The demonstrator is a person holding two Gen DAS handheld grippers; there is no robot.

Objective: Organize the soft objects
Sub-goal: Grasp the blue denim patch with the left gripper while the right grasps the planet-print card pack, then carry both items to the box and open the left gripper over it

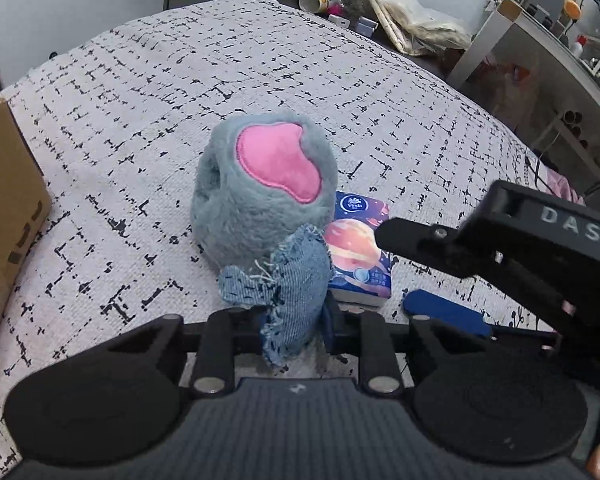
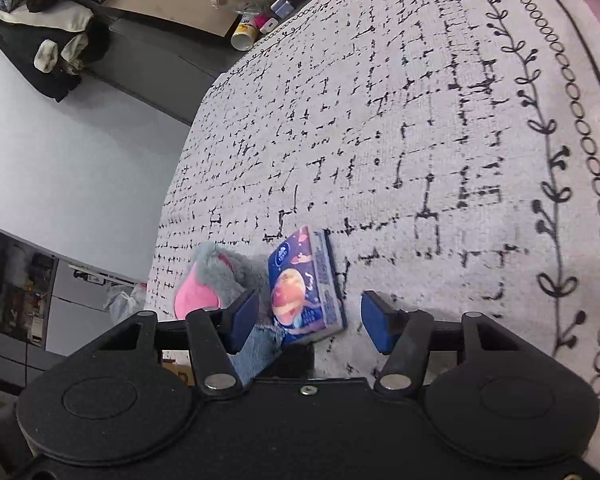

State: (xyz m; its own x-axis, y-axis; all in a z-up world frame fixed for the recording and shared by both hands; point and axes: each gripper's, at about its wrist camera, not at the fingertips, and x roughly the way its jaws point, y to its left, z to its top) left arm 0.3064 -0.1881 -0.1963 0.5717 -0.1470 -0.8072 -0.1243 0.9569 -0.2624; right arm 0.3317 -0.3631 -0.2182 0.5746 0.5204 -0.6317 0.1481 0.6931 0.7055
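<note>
Gripping the plush by its denim scrap, the left gripper has jaws clenched on it, on the bedspread. Right gripper is spread wide around the tissue pack, which touches the plush. Likely step: pick both, then move to the box at left. Open room beyond; bed edge far.

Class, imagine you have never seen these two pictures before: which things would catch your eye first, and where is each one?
First comes the grey plush toy with its bright pink patch, in the middle of the patterned bedspread, its denim body pinched in the left gripper. Beside it lies a blue tissue pack printed with an orange planet, which the open right gripper straddles. A cardboard box stands at the left edge.
</note>
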